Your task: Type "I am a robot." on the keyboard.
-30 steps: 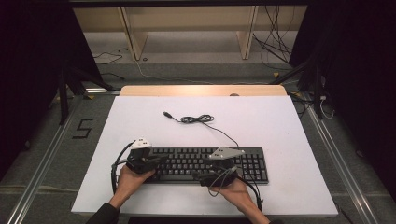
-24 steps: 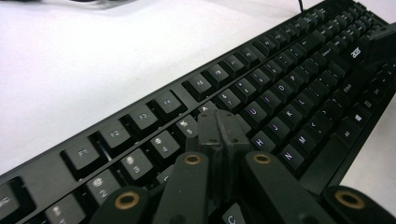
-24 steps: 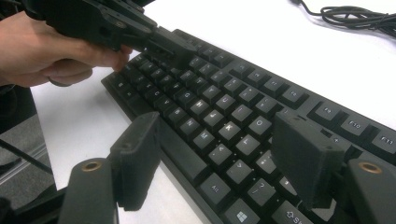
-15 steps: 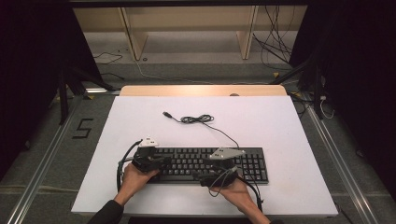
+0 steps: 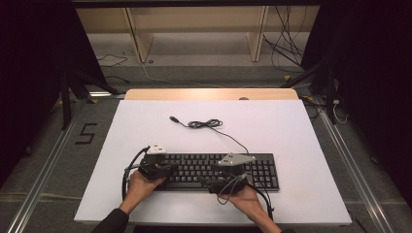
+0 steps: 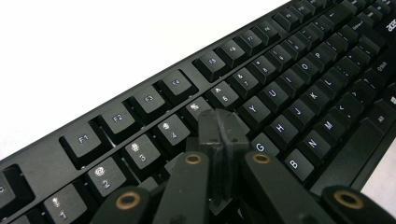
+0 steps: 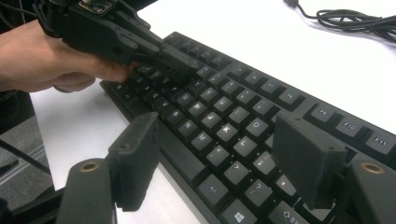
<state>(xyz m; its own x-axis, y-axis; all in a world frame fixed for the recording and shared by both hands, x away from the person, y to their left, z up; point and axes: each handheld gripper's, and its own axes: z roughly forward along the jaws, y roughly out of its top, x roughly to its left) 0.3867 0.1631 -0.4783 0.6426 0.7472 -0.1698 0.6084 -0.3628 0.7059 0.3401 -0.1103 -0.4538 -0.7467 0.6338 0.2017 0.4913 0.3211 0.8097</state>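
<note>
Black keyboard (image 5: 214,171) lies along the near edge of the white table (image 5: 272,131); the left gripper (image 6: 219,128), jaws pressed together, should prod one key squarely near its left end, while the right gripper (image 7: 219,163) hovers wide apart, holding nothing.

Bare table (image 5: 291,126) behind keyboard (image 5: 252,167); coiled cable (image 5: 205,124) lies mid-table, obstructing there.
</note>
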